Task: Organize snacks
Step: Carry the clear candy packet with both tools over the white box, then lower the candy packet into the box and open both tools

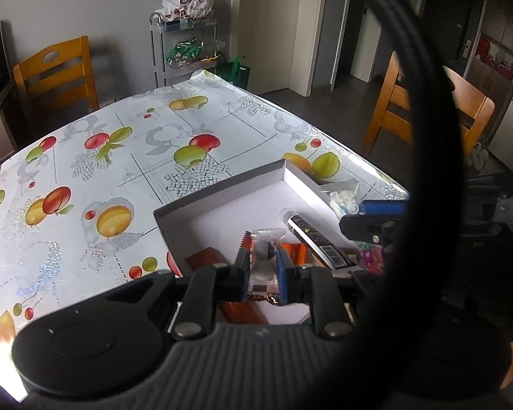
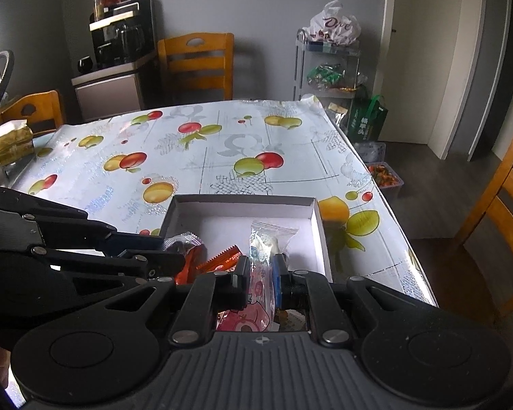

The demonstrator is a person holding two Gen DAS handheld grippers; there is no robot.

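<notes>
Left wrist view: left gripper (image 1: 264, 266) is clenched on a clear snack packet (image 1: 264, 256) | right gripper (image 2: 260, 275) is clamped on a pink-printed packet (image 2: 261, 266) over the white box (image 2: 319, 225) | risk: thin slippery film can be pulled loose, or the two grippers can be knocked together above the crowded box.

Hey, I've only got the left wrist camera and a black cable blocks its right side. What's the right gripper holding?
Observer: The right gripper is shut on a clear packet with pink print. The packet's top sticks up past the fingers, above the near part of the white box.
Operator: Okay. Anything on the floor on that side of the table?
Observer: Yes, a clear bin of orange items sits on the floor just off the table, at its right edge.
</notes>
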